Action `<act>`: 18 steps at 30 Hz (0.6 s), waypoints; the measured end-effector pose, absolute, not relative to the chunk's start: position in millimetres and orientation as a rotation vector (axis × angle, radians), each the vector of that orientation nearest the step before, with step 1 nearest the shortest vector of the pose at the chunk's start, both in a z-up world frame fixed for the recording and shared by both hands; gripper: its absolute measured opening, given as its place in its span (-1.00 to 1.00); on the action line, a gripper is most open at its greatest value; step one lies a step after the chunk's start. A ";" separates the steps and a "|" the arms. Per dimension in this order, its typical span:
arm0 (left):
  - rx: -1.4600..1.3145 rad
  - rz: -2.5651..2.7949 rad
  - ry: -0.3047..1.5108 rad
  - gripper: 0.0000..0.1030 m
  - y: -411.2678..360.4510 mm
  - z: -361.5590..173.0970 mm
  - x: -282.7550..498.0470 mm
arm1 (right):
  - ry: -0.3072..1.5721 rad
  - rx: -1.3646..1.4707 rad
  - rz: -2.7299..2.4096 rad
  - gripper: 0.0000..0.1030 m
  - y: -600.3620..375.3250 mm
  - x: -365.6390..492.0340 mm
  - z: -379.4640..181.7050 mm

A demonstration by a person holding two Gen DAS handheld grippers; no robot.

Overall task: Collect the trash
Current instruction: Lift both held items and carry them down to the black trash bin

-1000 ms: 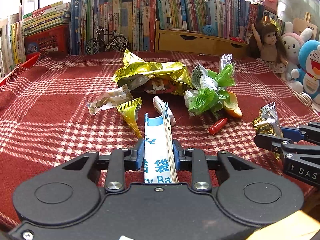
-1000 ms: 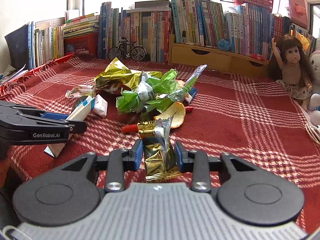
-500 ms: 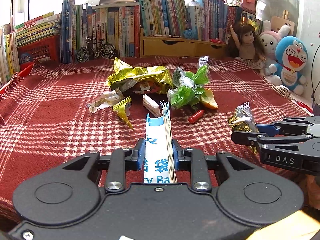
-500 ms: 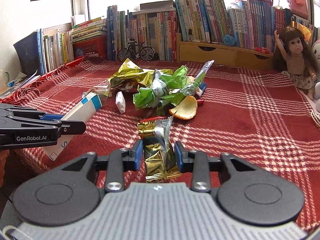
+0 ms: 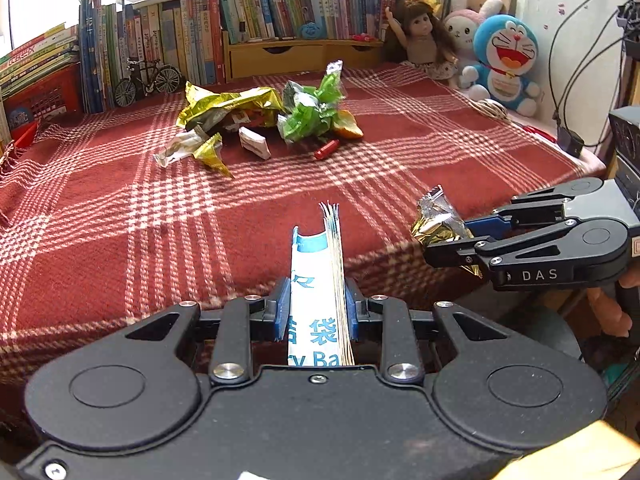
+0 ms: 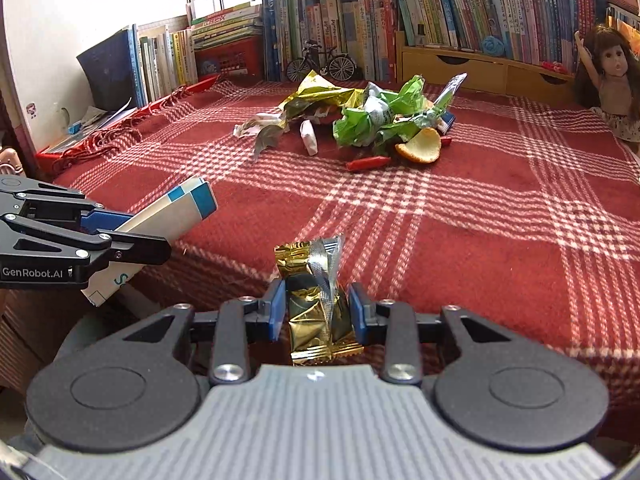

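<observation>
At the near edge of the red checked blanket (image 5: 400, 168), left gripper (image 5: 316, 312) clamped on a white-and-blue packet (image 5: 312, 312), right gripper (image 6: 316, 312) on a gold wrapper (image 6: 312, 312); green wrappers (image 6: 372, 124), peel (image 6: 420, 150) and the rest uncollected mid-blanket.

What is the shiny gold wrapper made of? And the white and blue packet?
Gold wrapper: probably thin foil-coated plastic, glossy; it crinkles and glints. White and blue packet: likely a paper sleeve around stacked thin sheets, matte; layered edges show.
</observation>
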State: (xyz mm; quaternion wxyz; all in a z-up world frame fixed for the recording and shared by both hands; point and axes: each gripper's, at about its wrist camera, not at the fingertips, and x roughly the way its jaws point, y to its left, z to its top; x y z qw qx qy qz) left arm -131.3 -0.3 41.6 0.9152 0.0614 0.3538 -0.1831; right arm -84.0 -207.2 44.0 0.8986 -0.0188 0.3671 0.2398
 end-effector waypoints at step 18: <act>0.145 -0.346 1.114 -0.48 -0.7 -71.6 -130.7 | 1.117 -0.164 0.624 -0.21 -172.3 -103.8 -43.4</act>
